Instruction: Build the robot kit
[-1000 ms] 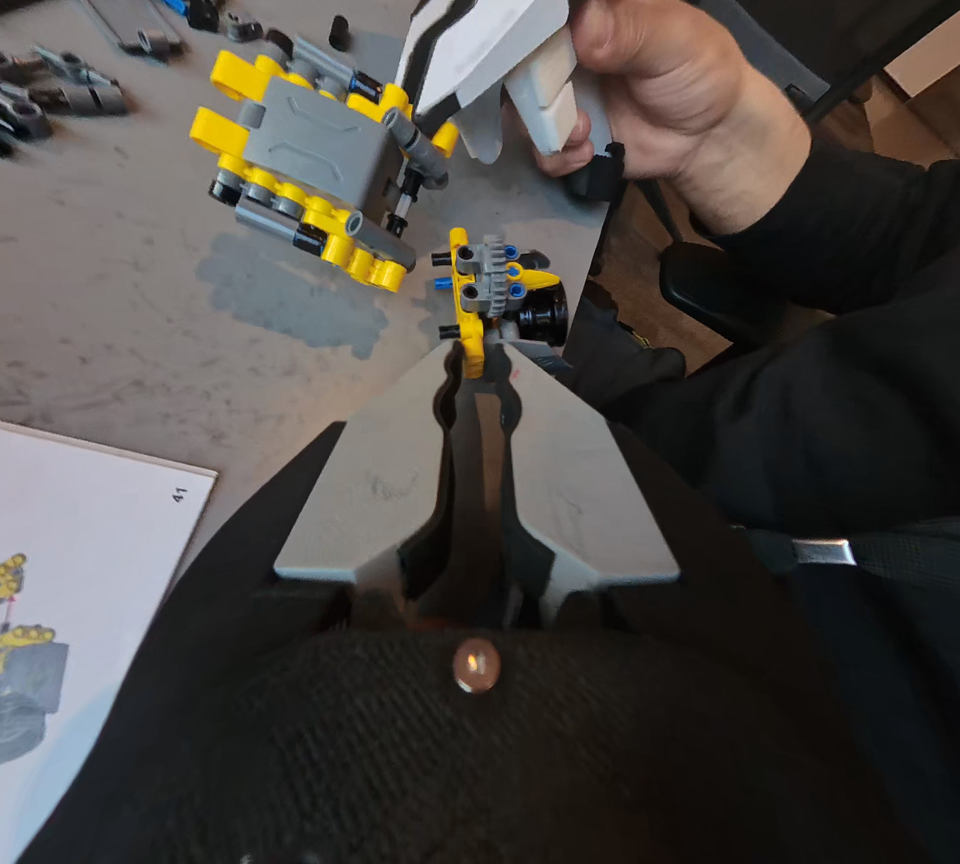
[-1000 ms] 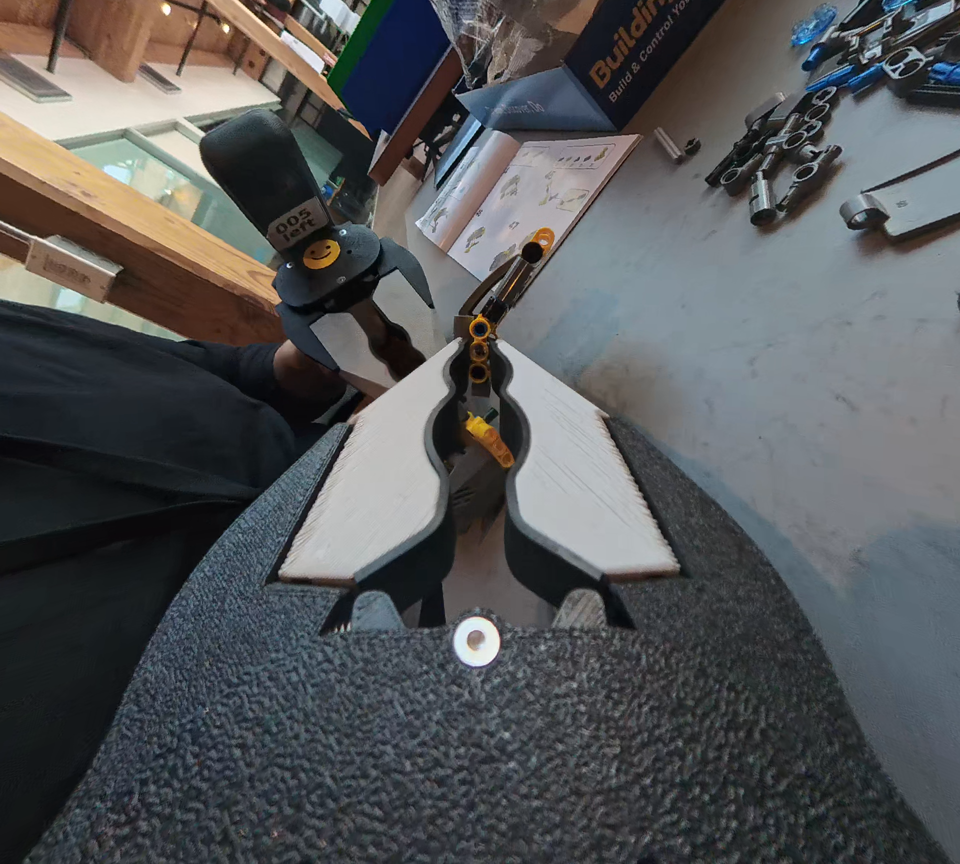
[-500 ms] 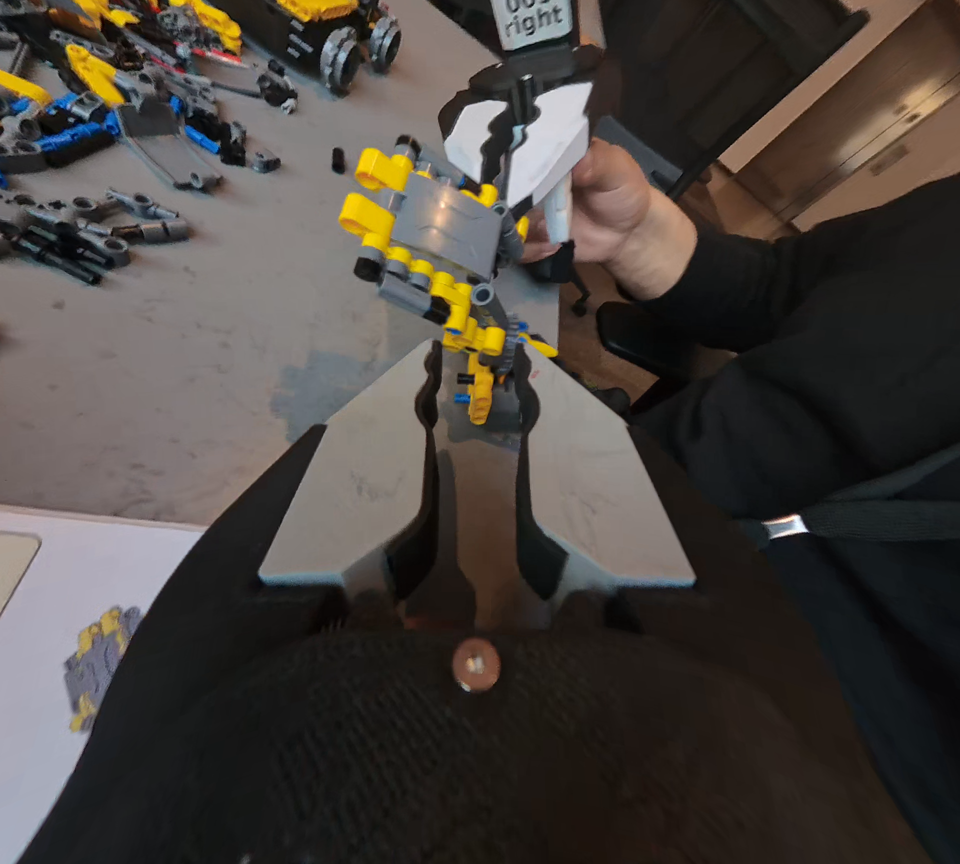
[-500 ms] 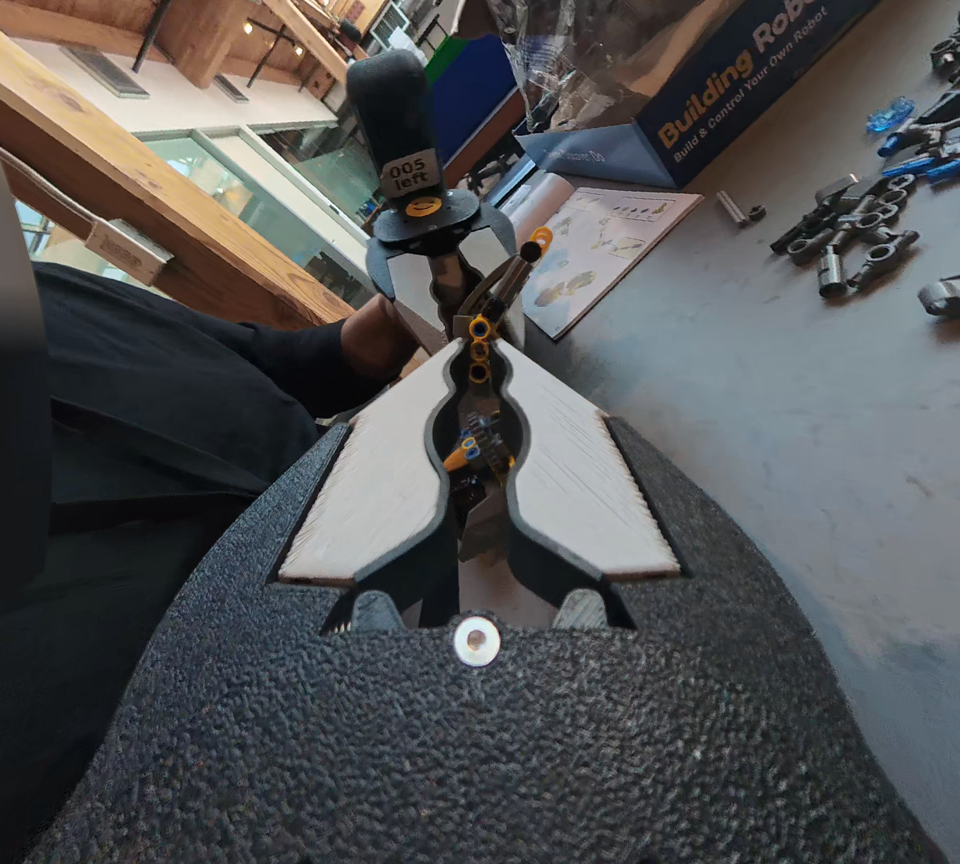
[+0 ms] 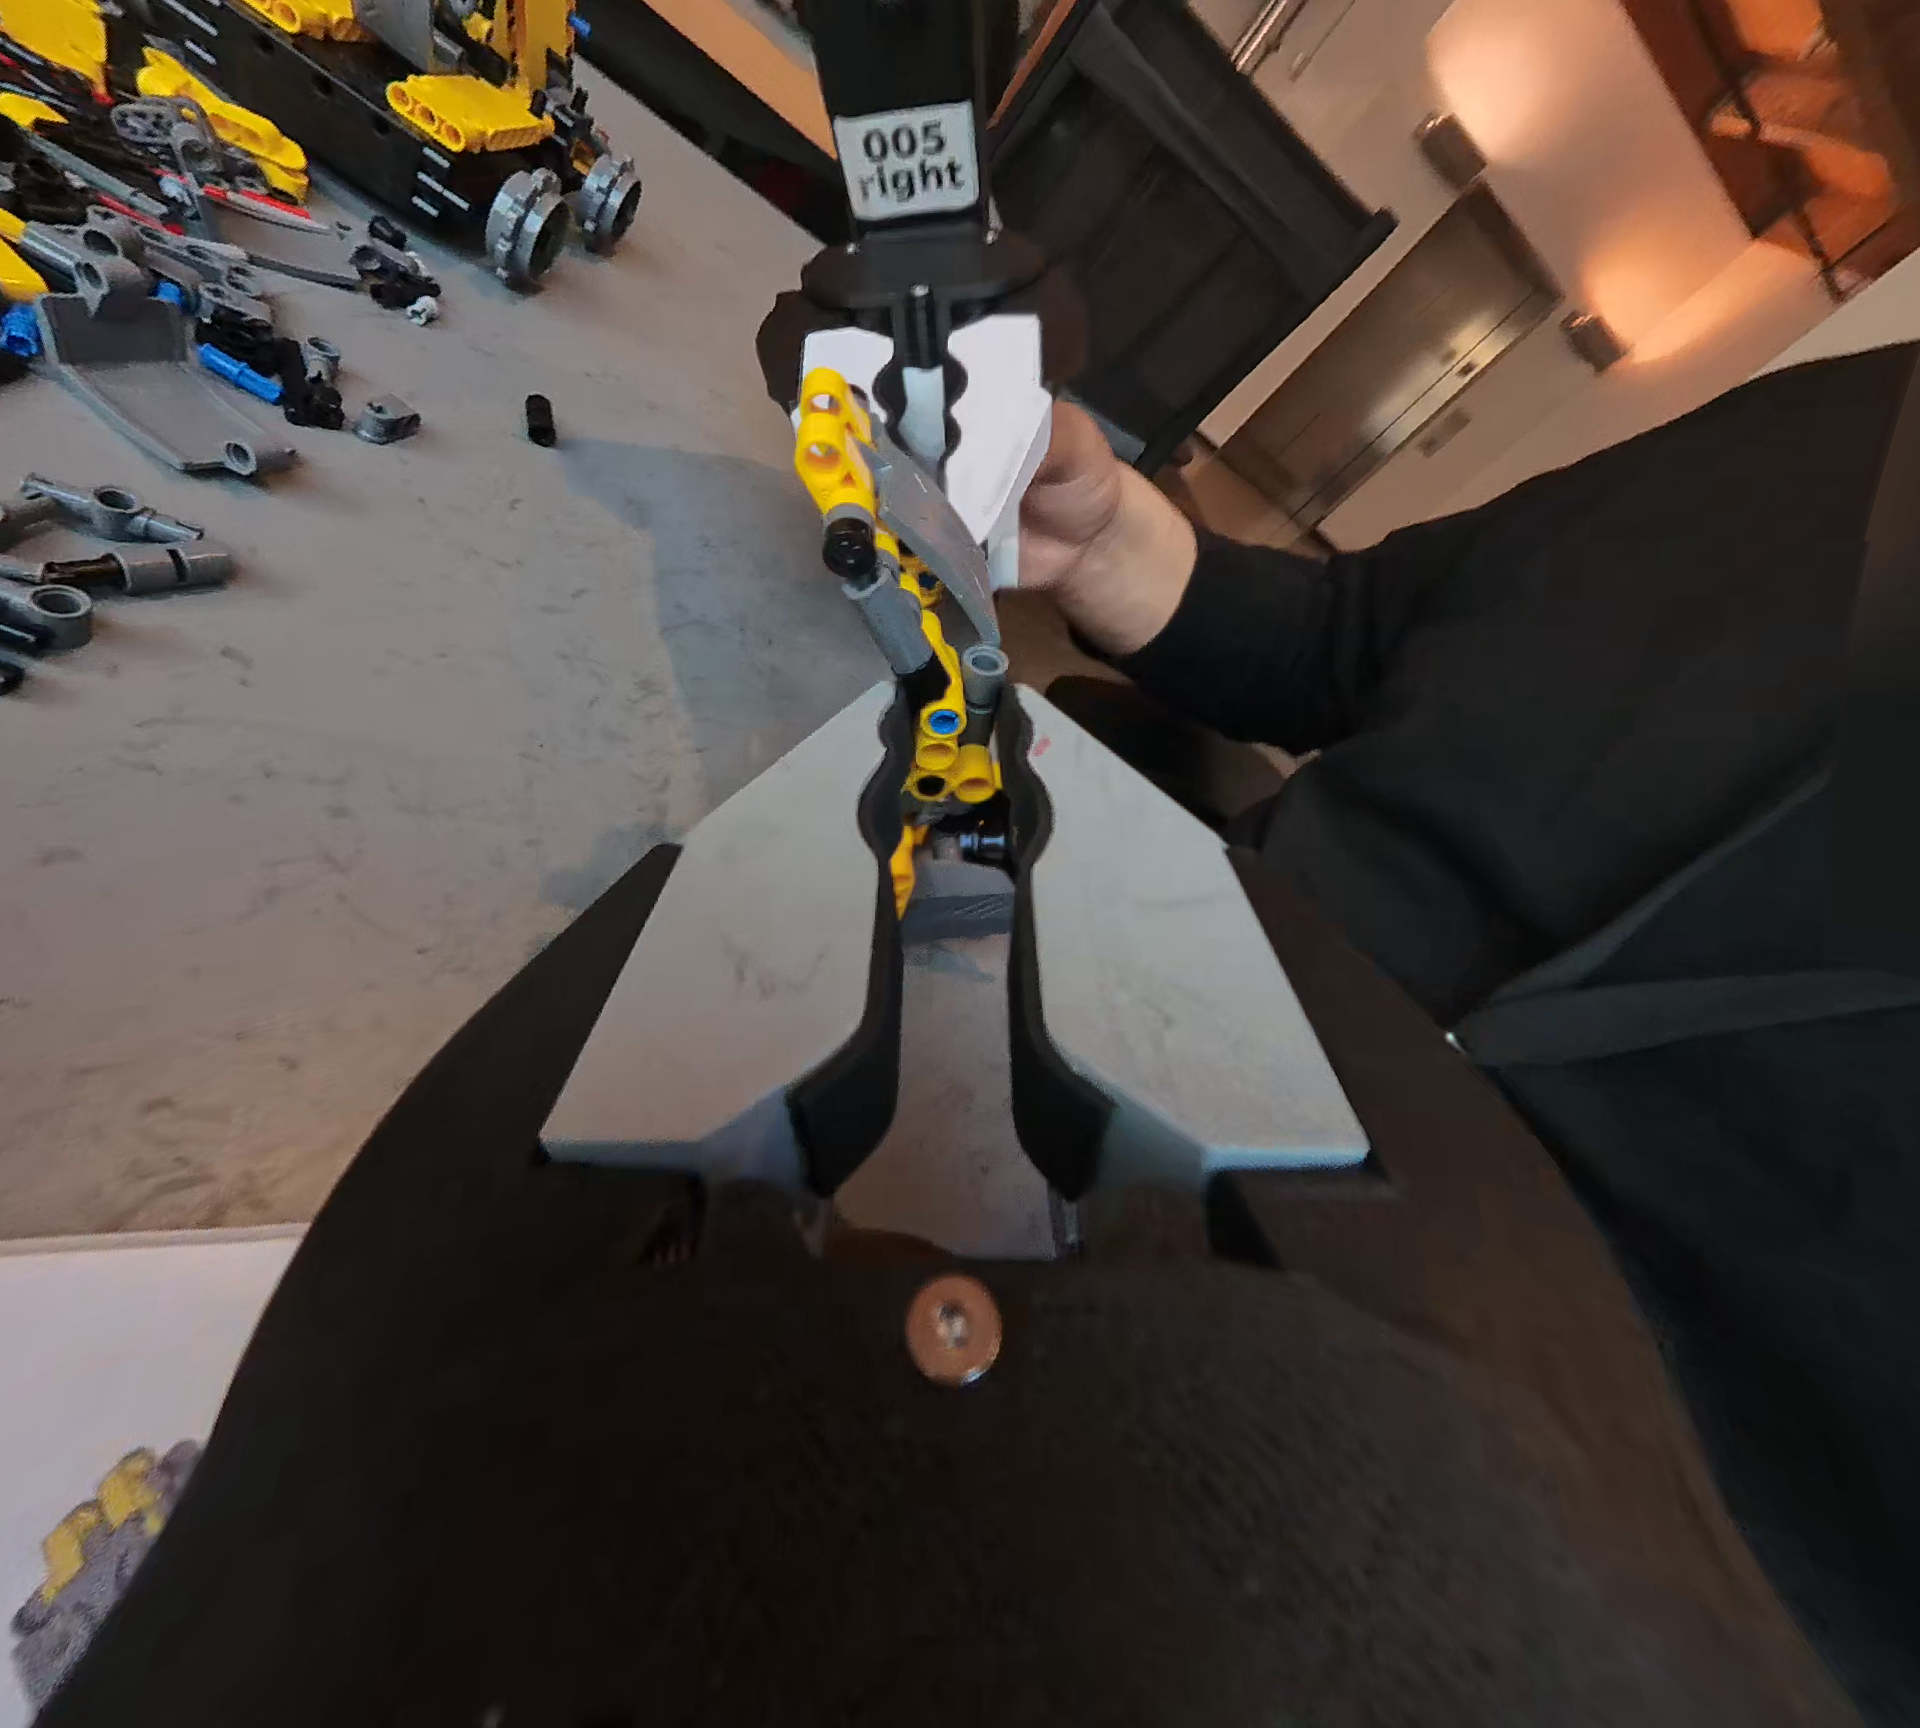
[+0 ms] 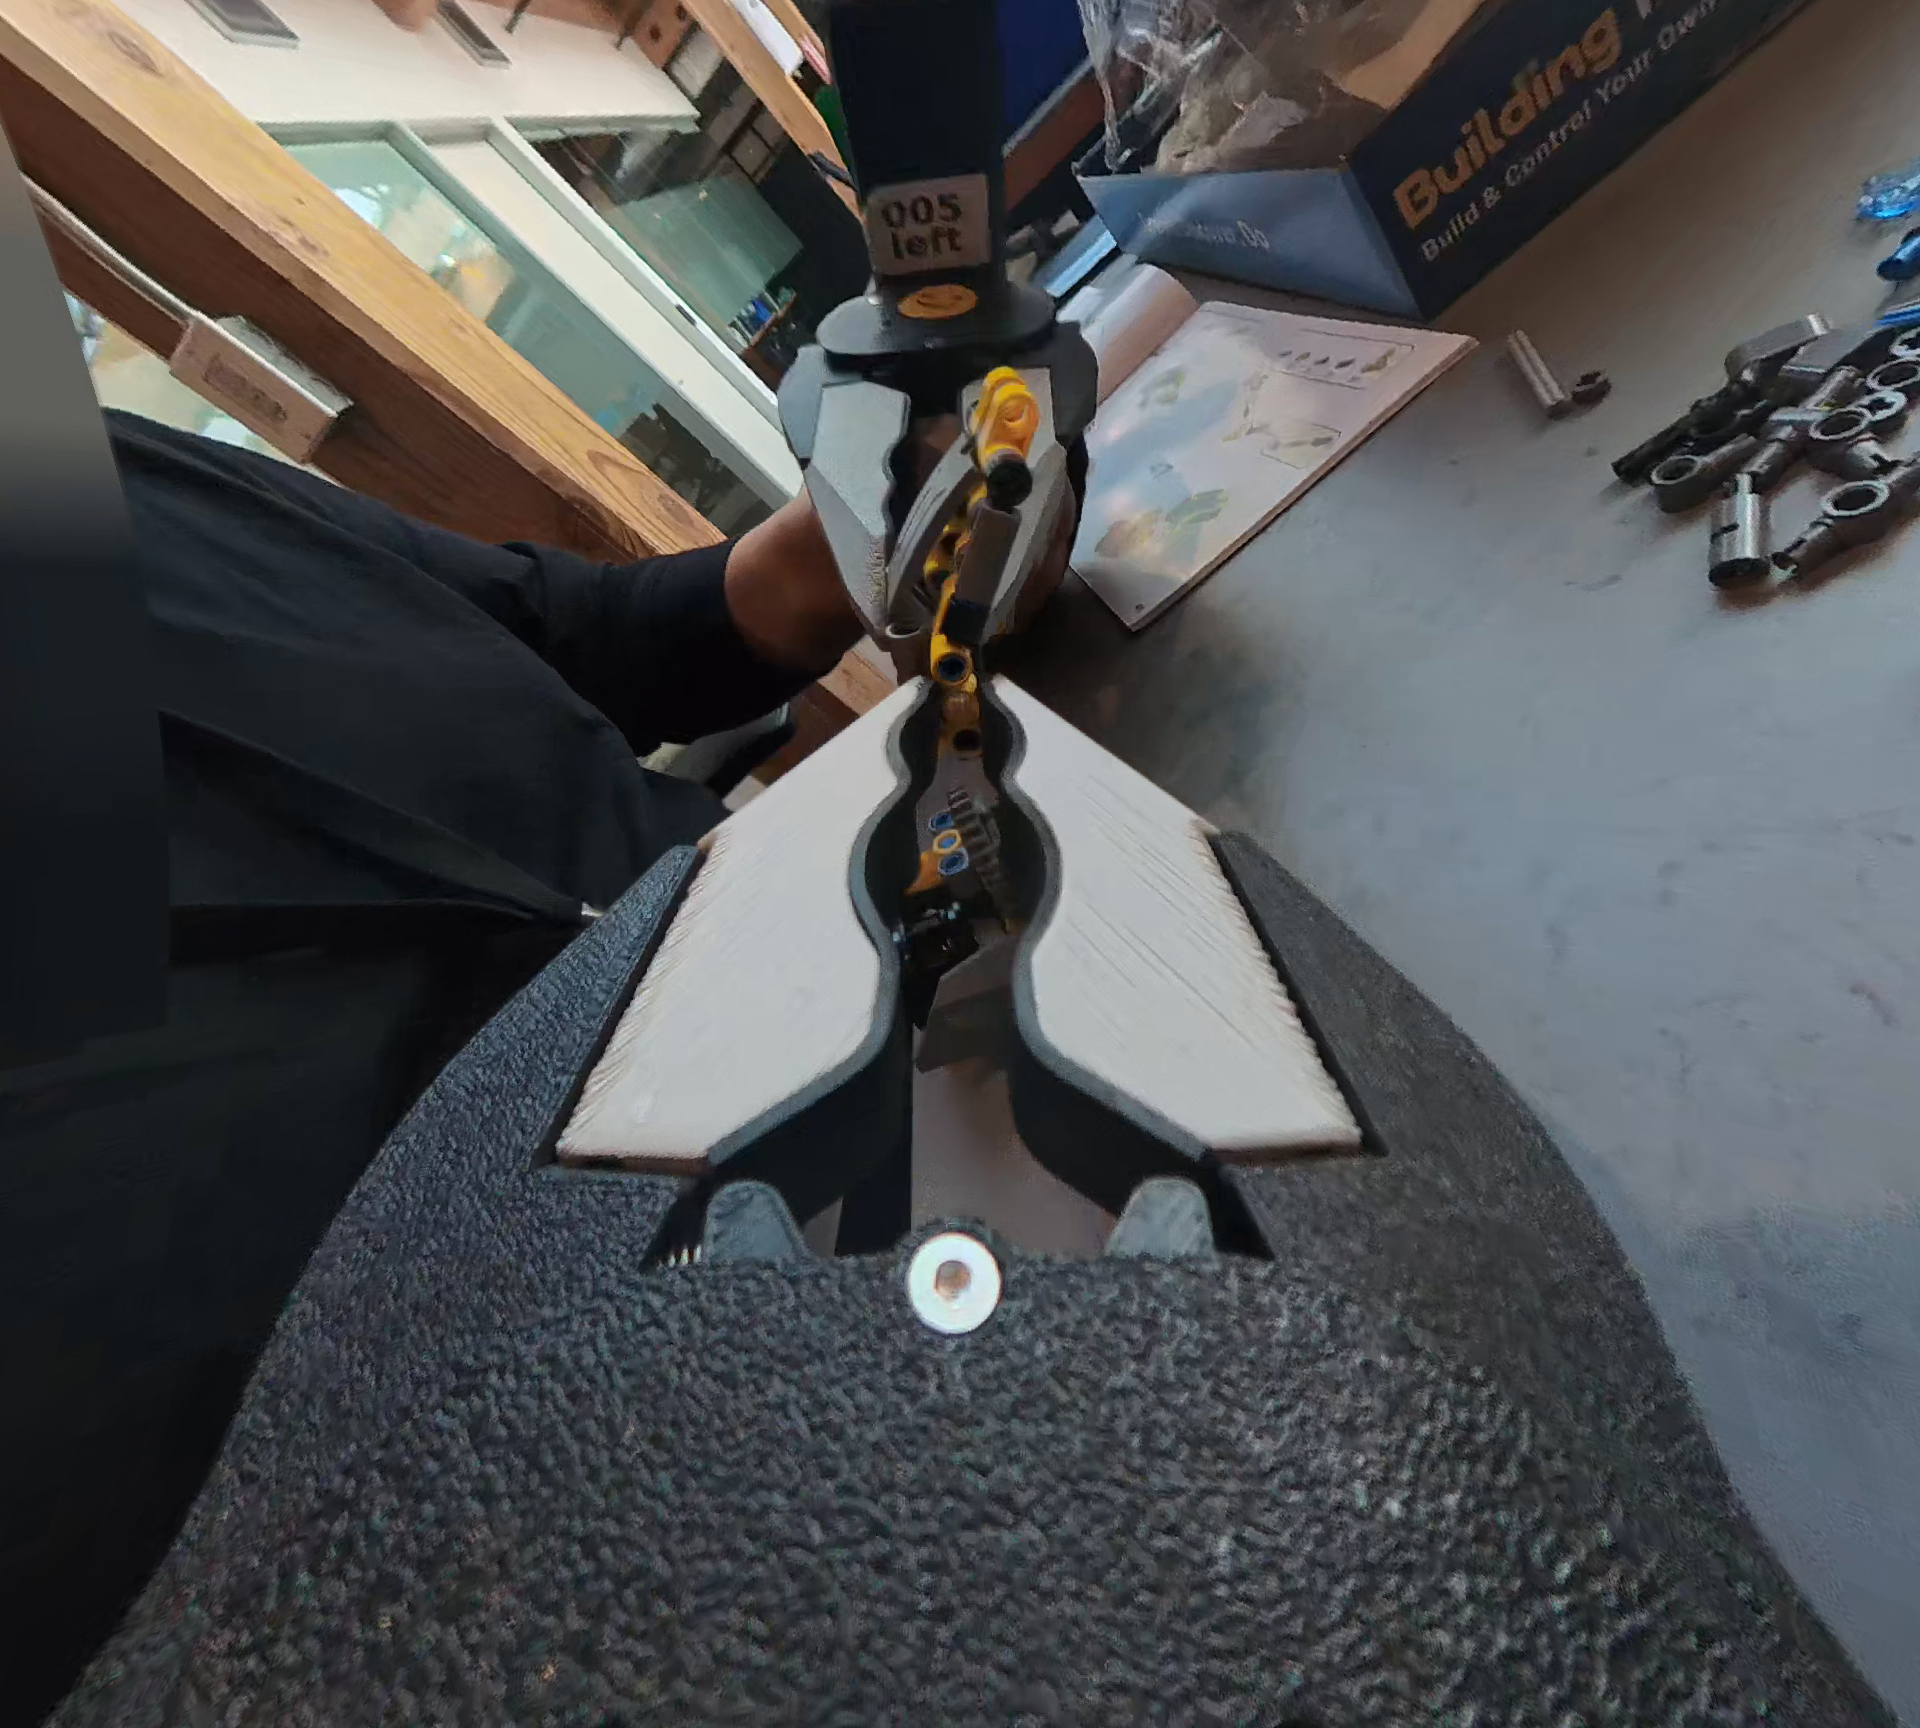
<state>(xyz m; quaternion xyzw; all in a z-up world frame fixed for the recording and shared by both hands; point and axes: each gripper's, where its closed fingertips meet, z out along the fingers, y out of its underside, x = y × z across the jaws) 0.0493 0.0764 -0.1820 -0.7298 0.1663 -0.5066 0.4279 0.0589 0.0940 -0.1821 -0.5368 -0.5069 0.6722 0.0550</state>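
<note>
My left gripper (image 5: 943, 702) is shut on a small yellow and grey gear piece (image 5: 940, 769) with blue pins. My right gripper (image 6: 951, 691) is shut on a larger grey and yellow block assembly (image 6: 961, 535), seen edge-on. The two grippers face each other, tips close, above the grey table (image 5: 416, 743). The larger assembly (image 5: 894, 535) runs from the right gripper (image 5: 920, 411) down to the small piece and touches it. The gear piece (image 6: 961, 847) shows in the gap between the right fingers. The left gripper (image 6: 935, 473) stands just beyond. I cannot tell whether the two assemblies are joined.
A black and yellow vehicle model (image 5: 416, 68) and loose grey, black and blue parts (image 5: 156, 390) lie at the far left of the table. More loose parts (image 6: 1787, 452), an open instruction booklet (image 6: 1247, 442) and a blue box (image 6: 1558, 120) are nearby. A person's hand (image 5: 1091, 525) holds the right gripper. The grippers are tip to tip, or close to it.
Both grippers rose and turned to face each other. The larger assembly swung edge-on and came in against the small gear piece in the left gripper.
</note>
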